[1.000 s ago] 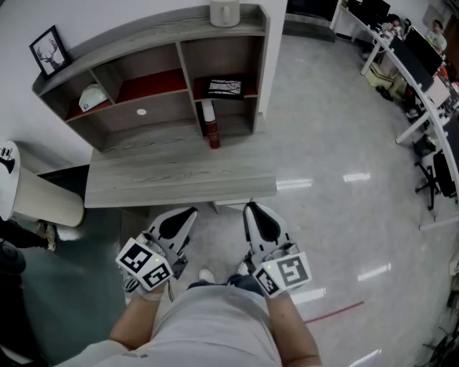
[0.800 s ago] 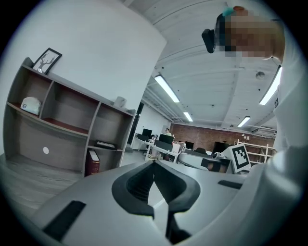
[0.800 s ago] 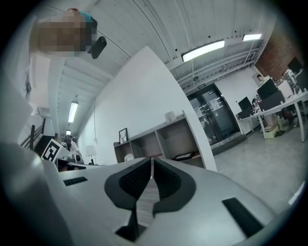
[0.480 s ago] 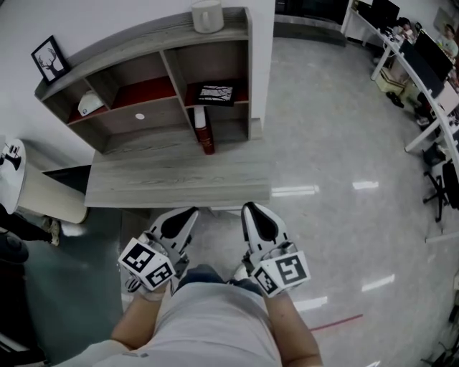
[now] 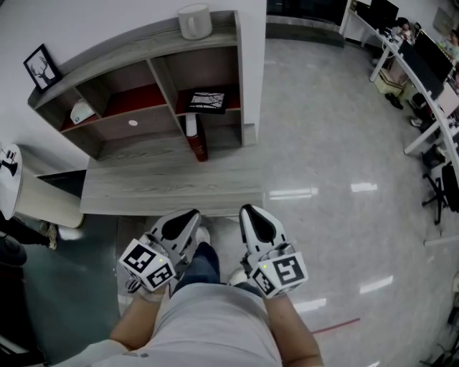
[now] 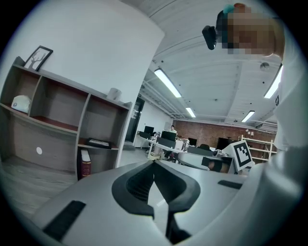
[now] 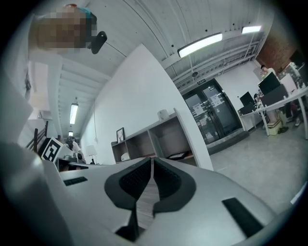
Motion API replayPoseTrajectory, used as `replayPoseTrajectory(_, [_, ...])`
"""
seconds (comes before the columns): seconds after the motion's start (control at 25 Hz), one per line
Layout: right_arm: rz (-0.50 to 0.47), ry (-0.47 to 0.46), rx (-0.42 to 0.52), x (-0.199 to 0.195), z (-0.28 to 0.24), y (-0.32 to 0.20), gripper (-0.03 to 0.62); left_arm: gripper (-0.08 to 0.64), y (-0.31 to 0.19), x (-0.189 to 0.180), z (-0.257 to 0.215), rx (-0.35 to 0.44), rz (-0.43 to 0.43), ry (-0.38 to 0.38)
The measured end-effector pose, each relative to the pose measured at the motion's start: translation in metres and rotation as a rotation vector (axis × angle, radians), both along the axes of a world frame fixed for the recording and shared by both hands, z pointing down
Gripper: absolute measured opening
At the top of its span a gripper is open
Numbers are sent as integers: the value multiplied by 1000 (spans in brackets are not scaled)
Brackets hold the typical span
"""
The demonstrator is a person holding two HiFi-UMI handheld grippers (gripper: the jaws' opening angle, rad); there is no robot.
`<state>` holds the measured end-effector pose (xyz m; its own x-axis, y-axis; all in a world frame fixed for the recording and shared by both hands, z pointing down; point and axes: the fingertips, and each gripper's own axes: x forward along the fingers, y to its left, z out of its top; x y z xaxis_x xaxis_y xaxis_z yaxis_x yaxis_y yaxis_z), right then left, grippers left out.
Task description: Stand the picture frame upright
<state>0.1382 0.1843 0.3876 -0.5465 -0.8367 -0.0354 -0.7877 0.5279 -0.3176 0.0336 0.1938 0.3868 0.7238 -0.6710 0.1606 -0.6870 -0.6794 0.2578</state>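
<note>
The frame (image 5: 208, 101) is seen lying flat on the board of the shelf's (image 5: 240, 79) upper right compartment, with a red book (image 5: 195, 136) stood on end below it. It is kept well apart from both grippers, with the whole depth of the table (image 5: 172, 186) between. The left gripper (image 5: 188, 217) and right gripper (image 5: 249, 213) are held side by side just short of the table's near edge and pointed toward the shelf. Both pairs of jaws are closed tip to tip, with nothing gripped.

The table is made of pale grey wood, and the shelf is carried at its back against a white wall. A mug (image 5: 193, 21) is set on the shelf top, and a deer print (image 5: 39, 66) is stood upright at its left end. A glossy grey floor (image 5: 323, 143) is spread to the right, where desks (image 5: 423, 64) with monitors are lined up.
</note>
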Motion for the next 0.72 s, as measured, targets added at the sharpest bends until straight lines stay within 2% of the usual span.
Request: replayPoseTrajectory(0.72, [24,-19,-76,-40,22,-114,29,15,-117,-47,14,-37,9,13])
